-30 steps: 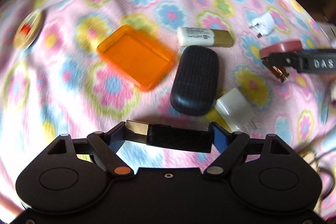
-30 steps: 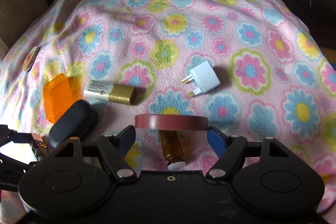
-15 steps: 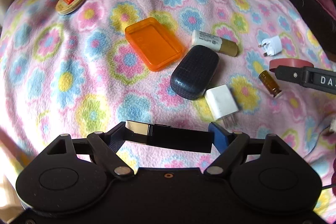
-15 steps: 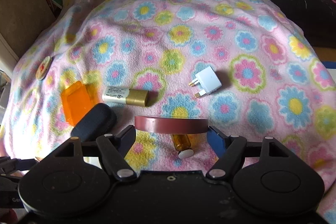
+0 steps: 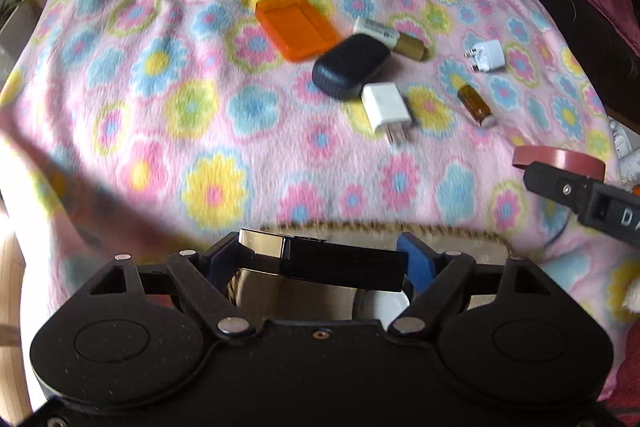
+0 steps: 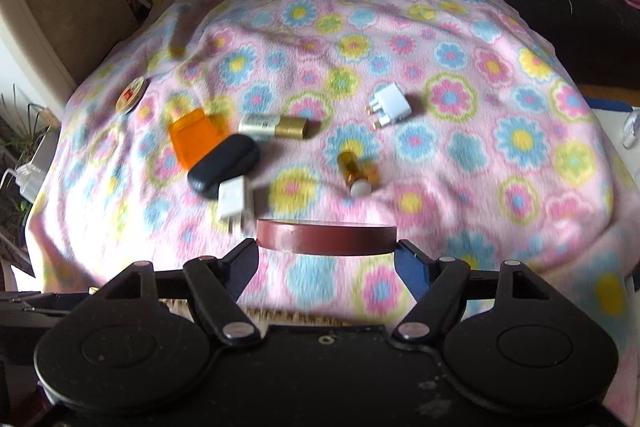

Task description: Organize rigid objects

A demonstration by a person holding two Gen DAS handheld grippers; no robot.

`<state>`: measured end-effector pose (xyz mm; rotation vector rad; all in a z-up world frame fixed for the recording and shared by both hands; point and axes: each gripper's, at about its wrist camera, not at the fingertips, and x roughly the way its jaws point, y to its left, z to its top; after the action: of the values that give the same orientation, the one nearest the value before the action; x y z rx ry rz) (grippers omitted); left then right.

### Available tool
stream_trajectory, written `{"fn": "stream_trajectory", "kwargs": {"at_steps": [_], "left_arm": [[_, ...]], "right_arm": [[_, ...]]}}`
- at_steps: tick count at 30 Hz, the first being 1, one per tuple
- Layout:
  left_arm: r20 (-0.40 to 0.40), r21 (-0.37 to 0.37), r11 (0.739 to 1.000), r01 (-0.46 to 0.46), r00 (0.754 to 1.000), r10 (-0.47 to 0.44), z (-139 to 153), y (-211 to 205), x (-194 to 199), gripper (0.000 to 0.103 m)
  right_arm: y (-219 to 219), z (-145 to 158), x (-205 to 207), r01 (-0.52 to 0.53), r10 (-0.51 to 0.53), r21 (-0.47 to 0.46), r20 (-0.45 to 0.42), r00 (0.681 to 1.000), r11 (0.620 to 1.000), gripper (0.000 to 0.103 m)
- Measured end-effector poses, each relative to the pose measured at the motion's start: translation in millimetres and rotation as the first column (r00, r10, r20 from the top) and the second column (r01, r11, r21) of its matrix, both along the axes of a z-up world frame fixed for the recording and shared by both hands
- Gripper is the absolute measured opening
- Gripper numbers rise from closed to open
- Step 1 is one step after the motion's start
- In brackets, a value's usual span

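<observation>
Left gripper (image 5: 322, 259): clamped on a flat black bar with a shiny metal end (image 5: 324, 261), held crosswise, long axis running pad to pad. Directly below and just behind the fingertips: tan woven basket (image 5: 360, 233), rim showing past the bar, a white object inside at its right. The bar lies along the basket's near rim, so it sits roughly over the opening.

Loose items lie well ahead of this claw on the floral blanket (image 5: 160, 107): orange tray (image 5: 296, 25), dark oval case (image 5: 350, 65), white charger (image 5: 386, 107), amber vial (image 5: 476, 105), white plug adapter (image 5: 488, 55).

Right gripper (image 6: 326, 243): clamped on a maroon disc (image 6: 326, 237), flat, gripped edge to edge. A strip of woven rim shows below its jaws, nearer the body.

Judgement: left hand is nearer to dropping; the right must draw back toward itself.
</observation>
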<state>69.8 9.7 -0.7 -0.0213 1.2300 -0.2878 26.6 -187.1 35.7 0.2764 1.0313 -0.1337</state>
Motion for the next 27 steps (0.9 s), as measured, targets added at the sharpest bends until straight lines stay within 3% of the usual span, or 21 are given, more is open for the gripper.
{"fn": "stream_trajectory", "kwargs": {"at_steps": [13, 27], "left_arm": [[-0.029, 0.031, 0.999, -0.043, 0.999, 0.044, -9.9, 9.7, -64.0, 0.078], [-0.023, 0.077, 0.993, -0.087, 0.996, 0.089, -15.8, 5.4, -81.8, 0.079]], "right_arm": [[26.9, -7.3, -76.0, 0.000, -0.002, -0.019, -0.095, 0.995, 1.000, 0.074], [41.1, -13.4, -94.2, -0.027, 0.017, -0.062, -0.145, 0.989, 0.998, 0.075]]}}
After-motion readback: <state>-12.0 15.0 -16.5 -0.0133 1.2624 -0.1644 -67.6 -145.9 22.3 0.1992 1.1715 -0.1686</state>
